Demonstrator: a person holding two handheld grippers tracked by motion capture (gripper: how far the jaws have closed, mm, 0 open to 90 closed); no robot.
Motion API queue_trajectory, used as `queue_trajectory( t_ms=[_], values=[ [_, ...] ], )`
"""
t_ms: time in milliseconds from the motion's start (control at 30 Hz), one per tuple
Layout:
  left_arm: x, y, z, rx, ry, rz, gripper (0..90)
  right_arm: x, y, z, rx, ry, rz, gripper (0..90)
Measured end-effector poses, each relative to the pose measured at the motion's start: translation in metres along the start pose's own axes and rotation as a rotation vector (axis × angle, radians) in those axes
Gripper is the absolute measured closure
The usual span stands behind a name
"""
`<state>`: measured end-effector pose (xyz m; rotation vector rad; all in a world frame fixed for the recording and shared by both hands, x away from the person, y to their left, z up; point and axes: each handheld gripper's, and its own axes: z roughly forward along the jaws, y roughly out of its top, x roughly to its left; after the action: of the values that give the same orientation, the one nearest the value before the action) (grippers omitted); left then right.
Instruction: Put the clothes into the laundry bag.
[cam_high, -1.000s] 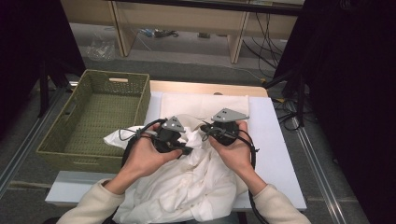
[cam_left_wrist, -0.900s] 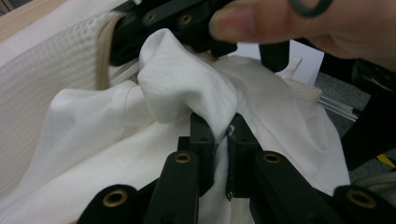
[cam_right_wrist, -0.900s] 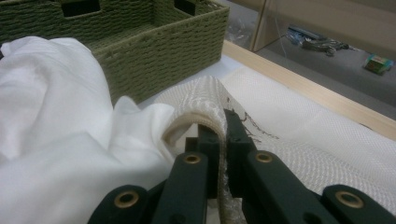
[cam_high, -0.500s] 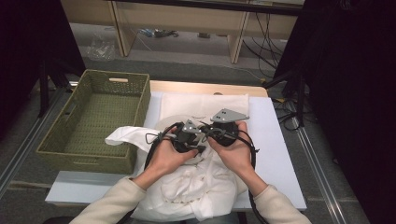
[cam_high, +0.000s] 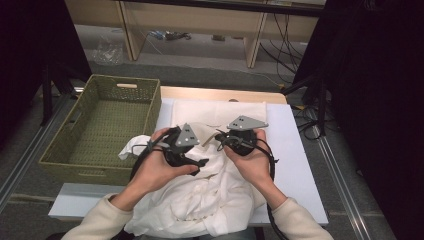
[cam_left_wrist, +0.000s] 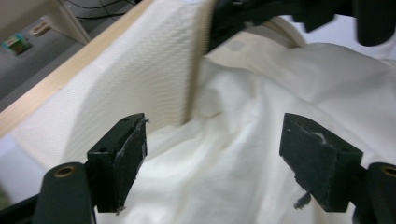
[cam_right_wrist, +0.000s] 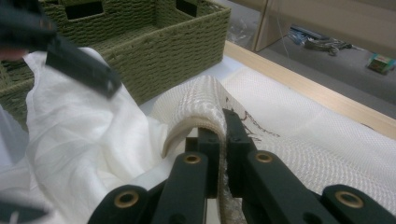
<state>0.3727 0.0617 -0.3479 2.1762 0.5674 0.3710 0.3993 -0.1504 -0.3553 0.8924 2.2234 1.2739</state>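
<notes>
High view, table (cam_high: 305, 165): white top, wooden far edge.
Basket (cam_high: 100, 135): green wicker, left of table.
Cloth (cam_high: 220, 195): white, crumpled mid-table.
Left gripper (cam_left_wrist: 212, 154): jaws just opened, wide above cloth.
Right gripper (cam_right_wrist: 223, 140): pinching cloth's woven edge.

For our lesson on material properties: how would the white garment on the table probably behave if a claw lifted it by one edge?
The white garment would probably flop and drape, since it lies in soft wrinkles. It looks thin and likely light for its size. The woven edge pinched by the right claw bends over in a curve, so it likely gives little stiffness.
</notes>
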Motion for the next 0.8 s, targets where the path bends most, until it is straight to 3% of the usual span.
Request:
queue_trajectory(
  t_ms=[33,100,133,167,267,367,433,633,767,800],
  values=[
    [0.006,-0.001,-0.003,0.008,0.064,-0.001,21.0,0.001,0.0,0.0,-0.004,-0.001,-0.003,89.3],
    [0.011,-0.004,-0.003,0.026,0.077,-0.002,17.4,0.001,0.0,0.002,-0.01,0.002,-0.007,89.3],
    [0.021,-0.01,0.0,0.084,0.15,-0.028,15.6,0.001,-0.001,0.001,-0.001,0.003,0.005,89.3],
    [0.024,-0.014,0.004,0.088,0.149,-0.037,15.3,0.001,-0.001,0.001,-0.001,0.002,0.005,89.3],
    [0.027,-0.026,0.021,0.13,0.085,-0.104,15.3,-0.001,-0.001,0.001,0.004,0.007,0.002,89.3],
    [0.025,-0.033,0.031,0.204,0.054,-0.084,18.3,-0.001,-0.001,0.0,0.009,0.007,0.01,89.3],
    [0.023,-0.035,0.036,0.249,0.042,-0.049,26.1,-0.001,-0.002,0.002,0.007,0.006,0.009,89.3],
    [0.011,-0.038,0.051,0.324,-0.031,-0.026,58.5,0.0,-0.002,0.003,0.011,0.006,0.0,89.3],
    [0.006,-0.038,0.054,0.324,-0.035,-0.054,78.5,0.001,-0.002,0.003,0.017,0.007,0.017,89.3],
    [0.006,-0.035,0.049,0.315,-0.069,-0.082,82.6,0.0,-0.002,0.003,0.014,0.008,0.009,89.3]
  ],
)
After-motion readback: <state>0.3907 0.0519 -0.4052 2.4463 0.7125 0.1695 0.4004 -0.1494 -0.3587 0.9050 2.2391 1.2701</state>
